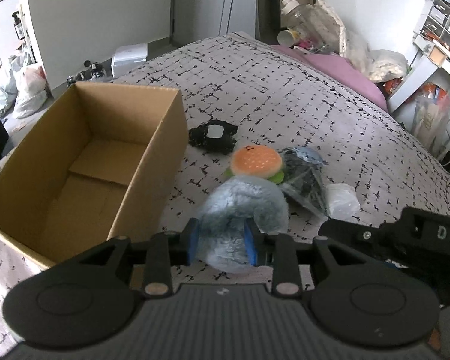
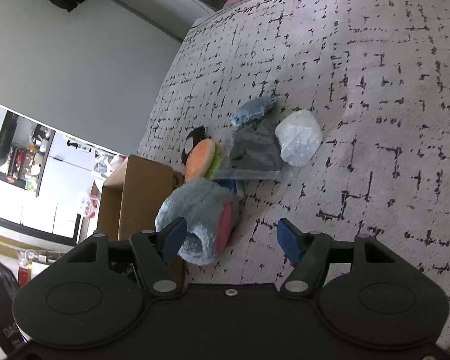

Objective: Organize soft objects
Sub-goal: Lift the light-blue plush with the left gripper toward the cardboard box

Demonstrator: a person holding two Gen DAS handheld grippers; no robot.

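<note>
On the patterned bedspread point(image 1: 300, 96) lies a fluffy pale-blue plush point(image 1: 243, 204) with a pink patch, and my left gripper point(image 1: 222, 241) is shut on its near part, one blue pad pressed into the fur on each side. In the right wrist view the same plush point(image 2: 195, 210) lies just past the left finger of my right gripper point(image 2: 232, 238), which is open with only bedspread between its pads. Beyond the plush are a burger plush point(image 1: 256, 162), a black knitted piece point(image 1: 214, 136), a clear bag with dark contents point(image 1: 303, 183) and a small blue fuzzy item point(image 1: 310, 154).
An open cardboard box point(image 1: 153, 156) stands on the bed left of the pile, with nothing inside it. A crumpled clear plastic wad point(image 1: 342, 201) lies right of the bag. Bottles, cups and bags clutter the far bed edge point(image 1: 309, 30); shelves stand at the right.
</note>
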